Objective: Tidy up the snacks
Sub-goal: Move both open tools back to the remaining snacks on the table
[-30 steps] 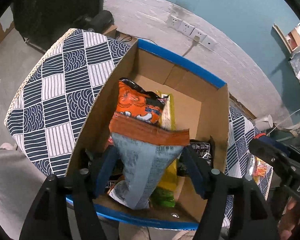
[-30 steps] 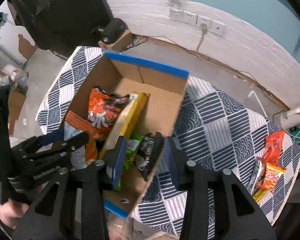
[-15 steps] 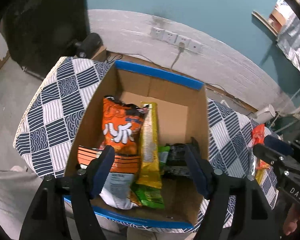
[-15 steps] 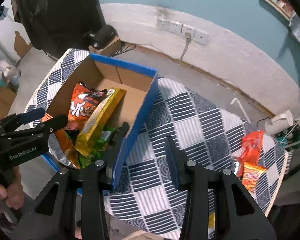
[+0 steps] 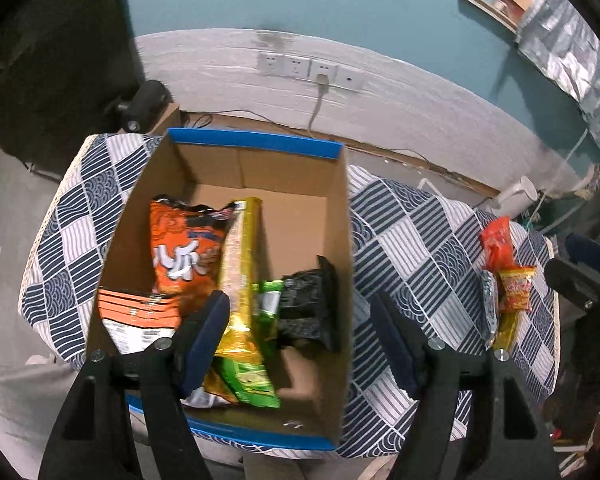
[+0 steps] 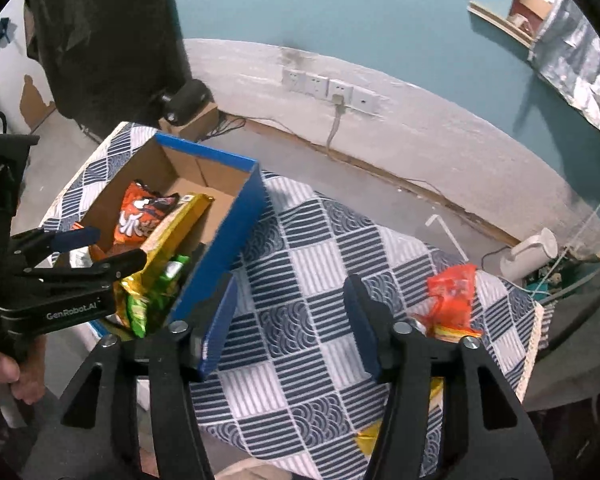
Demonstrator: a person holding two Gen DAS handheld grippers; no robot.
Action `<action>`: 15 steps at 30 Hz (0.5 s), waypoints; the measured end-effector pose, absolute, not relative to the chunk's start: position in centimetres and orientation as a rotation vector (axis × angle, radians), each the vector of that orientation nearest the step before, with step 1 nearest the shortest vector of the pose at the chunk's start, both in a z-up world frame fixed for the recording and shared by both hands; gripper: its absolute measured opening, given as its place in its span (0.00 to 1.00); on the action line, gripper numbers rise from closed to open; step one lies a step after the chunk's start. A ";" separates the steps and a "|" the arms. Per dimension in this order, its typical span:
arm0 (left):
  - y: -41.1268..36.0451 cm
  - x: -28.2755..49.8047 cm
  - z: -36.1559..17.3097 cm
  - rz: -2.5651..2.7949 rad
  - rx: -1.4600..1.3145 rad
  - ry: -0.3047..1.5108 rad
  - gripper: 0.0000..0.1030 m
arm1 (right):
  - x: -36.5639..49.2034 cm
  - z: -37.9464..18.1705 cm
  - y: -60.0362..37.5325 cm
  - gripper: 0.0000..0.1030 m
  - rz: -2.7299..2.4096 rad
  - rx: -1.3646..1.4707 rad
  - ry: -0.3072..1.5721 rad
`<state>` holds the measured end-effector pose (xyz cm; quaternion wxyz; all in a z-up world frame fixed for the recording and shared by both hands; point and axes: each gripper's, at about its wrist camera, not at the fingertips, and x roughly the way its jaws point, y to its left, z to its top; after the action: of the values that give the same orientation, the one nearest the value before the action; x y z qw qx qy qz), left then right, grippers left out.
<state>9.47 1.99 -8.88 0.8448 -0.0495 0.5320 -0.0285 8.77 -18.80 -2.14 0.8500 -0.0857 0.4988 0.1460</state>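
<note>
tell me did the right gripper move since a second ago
Yes. The right gripper, jaws just opening and empty, moved right, off the cardboard box and over the checked cloth.

A teal-painted wall [image 5: 340,4] is filling the upper part of both views, with a rough whitewashed band [image 5: 400,96] running along its foot. A row of white wall sockets [image 6: 328,86] is sitting on that band, and a grey cable [image 6: 334,128] is hanging from one plug towards the floor. Bare grey concrete floor [image 6: 340,188] is stretching between the wall and a table that is wearing a navy-and-white patterned cloth [image 6: 324,264]. A large dark object [image 5: 52,48] is standing at the left. Crinkled silver foil [image 6: 576,64] is hanging at the upper right. A white appliance [image 6: 530,256] is resting on the floor near the wall. The light is looking dim and even.
</note>
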 end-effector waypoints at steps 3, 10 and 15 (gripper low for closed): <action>0.1 9.2 -9.1 -0.082 -0.071 1.129 0.72 | 8.3 -2.1 -21.2 0.61 0.282 -0.175 1.043; -4.7 8.9 -9.9 -0.148 0.000 1.160 0.75 | 8.1 -3.2 -27.6 0.63 0.214 -0.118 1.085; -8.7 8.5 -10.8 -0.206 0.052 1.177 0.77 | 7.8 -4.3 -32.7 0.63 0.131 -0.064 1.104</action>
<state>8.51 -8.70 -10.78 0.8264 0.0243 0.5542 -0.0969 7.79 -32.69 -4.26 0.8489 -0.0306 0.5240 0.0620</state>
